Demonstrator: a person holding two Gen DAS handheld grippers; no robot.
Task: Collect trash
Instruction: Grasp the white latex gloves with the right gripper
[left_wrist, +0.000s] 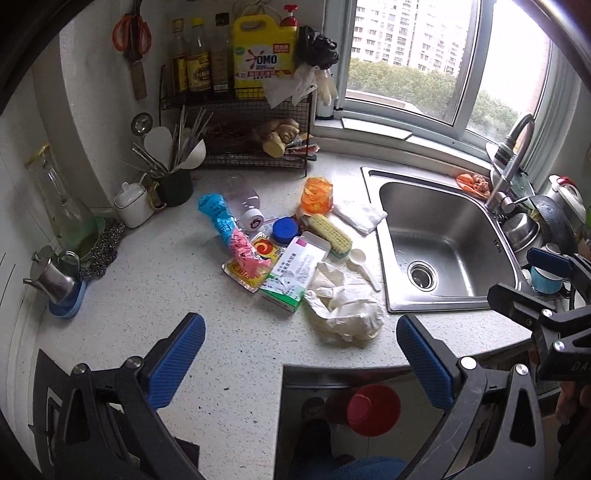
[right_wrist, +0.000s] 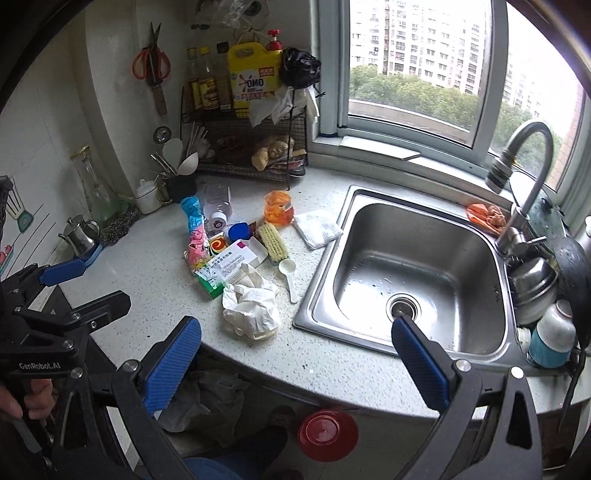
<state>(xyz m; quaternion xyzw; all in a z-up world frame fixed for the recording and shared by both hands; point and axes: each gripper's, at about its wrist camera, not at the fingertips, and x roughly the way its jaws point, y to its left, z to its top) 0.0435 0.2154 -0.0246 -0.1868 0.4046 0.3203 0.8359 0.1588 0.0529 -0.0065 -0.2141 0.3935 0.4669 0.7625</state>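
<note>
From the left wrist view, the left gripper (left_wrist: 301, 354) hangs wide and empty over the near edge of the worktop (left_wrist: 184, 295), so the collecting looks not yet begun and the first pick is being chosen. The trash lies in a loose heap between the gripper and the wire rack (left_wrist: 255, 147): a crumpled white glove (left_wrist: 343, 310) nearest, touching a green and white carton (left_wrist: 295, 277), then a pink and blue wrapper (left_wrist: 232, 236), a yellow packet (left_wrist: 255, 262), a blue lid (left_wrist: 286, 229), a tipped clear bottle (left_wrist: 240, 199) and an orange cup (left_wrist: 317, 194). A scrub brush (left_wrist: 332, 230), a white scoop (left_wrist: 364, 264) and a folded cloth (left_wrist: 360, 216) lie mixed in; these look like keepers, so the pick must avoid dragging them along. From the right wrist view, the right gripper (right_wrist: 295, 362) is likewise spread wide and holds nothing, poised over the worktop edge with the sink (right_wrist: 406, 266) ahead on its right. The glove (right_wrist: 251, 306) sits just in front of its left finger and seems the easiest first target; being soft, it calls for lowering over its bulk and closing firmly. The scoop (right_wrist: 290, 277) lies just beside it and could be knocked toward the sink. A red bowl (right_wrist: 327, 434) and a crumpled bag (right_wrist: 207, 398) show below the worktop; whether the bag is the bin liner I cannot tell.
</note>
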